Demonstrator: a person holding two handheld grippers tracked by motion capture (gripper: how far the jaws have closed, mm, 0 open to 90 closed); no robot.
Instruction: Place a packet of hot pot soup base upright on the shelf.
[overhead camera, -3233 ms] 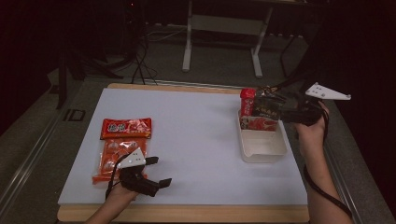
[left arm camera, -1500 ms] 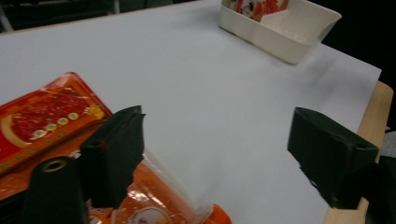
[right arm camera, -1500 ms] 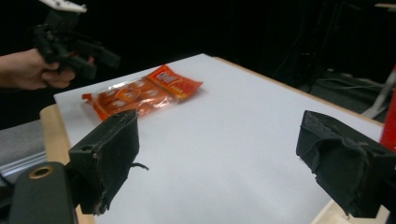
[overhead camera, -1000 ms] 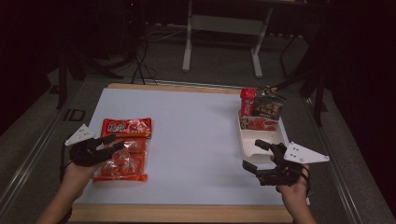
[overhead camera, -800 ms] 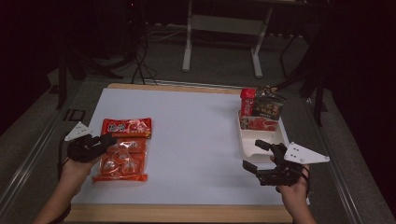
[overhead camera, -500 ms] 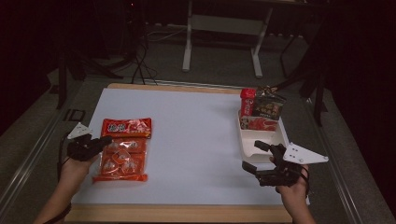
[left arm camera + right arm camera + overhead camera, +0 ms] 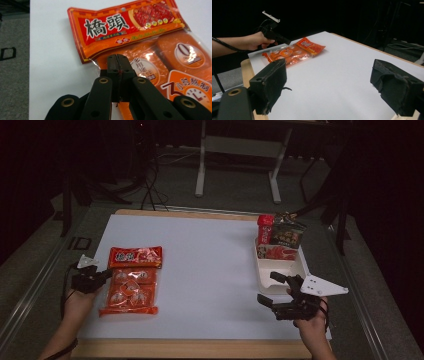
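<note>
A: Left gripper (image 7: pixel 117 62) status?
B: Jaws have just closed, pads pinching the left edge of the orange snack bag (image 7: pixel 131 281) (lower left of the high view, flat on the white table (image 7: pixel 205 270)).
A: Right gripper (image 7: pixel 272 287)?
B: Jaws wide apart, nothing between them, lower right just below the white tray (image 7: pixel 300 265). Snack packs (image 7: pixel 280 234) stand at the tray's far end.

surface: white-topped table (image 7: pixel 210 270) | frame left: orange snack bag (image 7: pixel 131 279) lying flat | frame right: white tray (image 7: pixel 280 268) holding upright packets
</note>
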